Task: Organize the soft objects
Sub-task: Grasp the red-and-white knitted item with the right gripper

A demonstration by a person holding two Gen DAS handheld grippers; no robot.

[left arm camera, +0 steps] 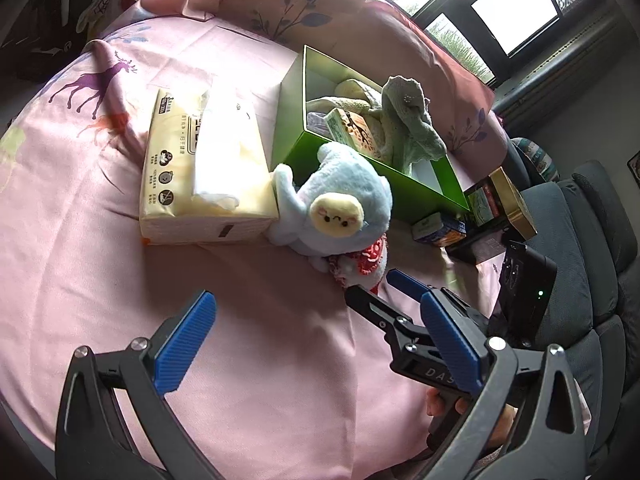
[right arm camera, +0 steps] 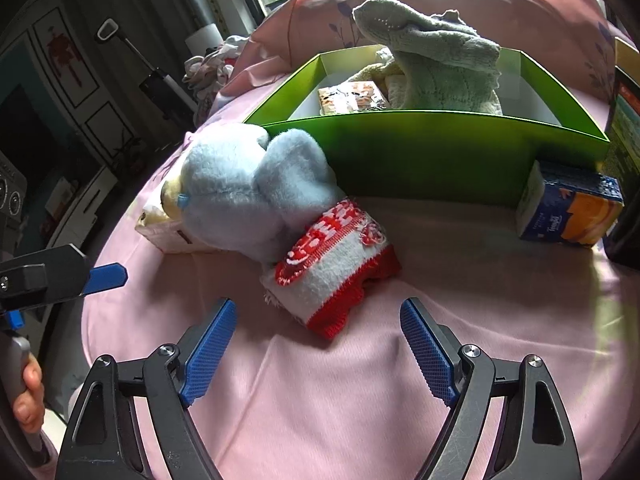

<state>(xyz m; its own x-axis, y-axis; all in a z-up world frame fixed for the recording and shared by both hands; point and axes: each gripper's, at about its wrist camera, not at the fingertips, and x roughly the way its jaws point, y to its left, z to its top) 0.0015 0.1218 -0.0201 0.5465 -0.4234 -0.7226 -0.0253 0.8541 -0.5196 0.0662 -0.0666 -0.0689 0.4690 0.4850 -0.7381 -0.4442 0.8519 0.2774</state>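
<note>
Box part-filled, two soft things left on the bed
Your grippers [left arm camera: 320,344] [right arm camera: 316,344] gape empty; green towel [right arm camera: 436,68] sits in the green box [right arm camera: 420,152], plush sheep [right arm camera: 248,188] and red-white knit [right arm camera: 336,260] wait outside its near wall

Pink bed [right arm camera: 360,380]: green box [right arm camera: 420,152], plush [right arm camera: 248,188], tissues [left arm camera: 200,168].

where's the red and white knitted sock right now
The red and white knitted sock lies on the pink bedsheet, tucked against the pale blue plush toy, in front of the green cardboard box.
</note>
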